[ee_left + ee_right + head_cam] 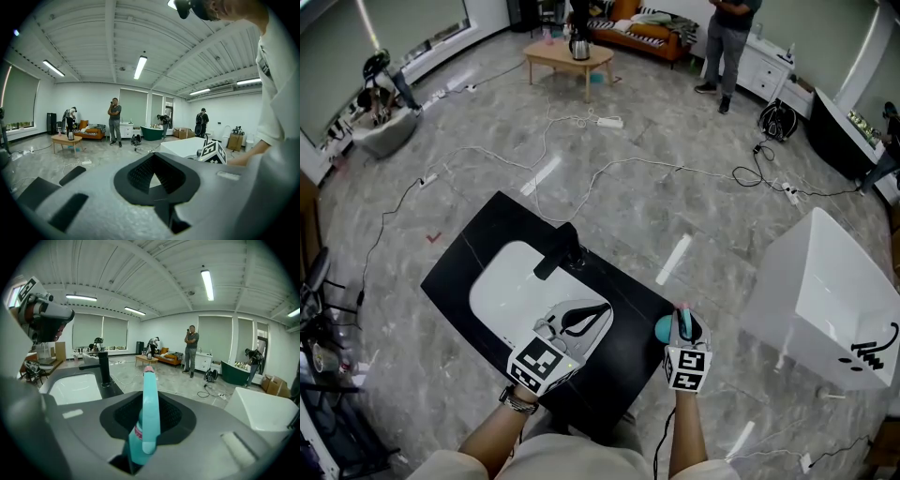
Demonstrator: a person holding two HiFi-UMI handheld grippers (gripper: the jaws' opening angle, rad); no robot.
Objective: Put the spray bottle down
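The right hand-held gripper (683,328) is clenched on the teal spray bottle (146,420), holding it at the right edge of the black counter (623,305), beside the white sink (502,291). The left hand-held gripper (586,321) hovers over the sink, jaws together and empty

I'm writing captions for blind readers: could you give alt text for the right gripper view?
A teal plastic spray bottle with a pink tip is clamped in the grey right gripper, filling the foreground. To its left lies a white basin with a tall black tap; a person stands far across the grey-floored room.
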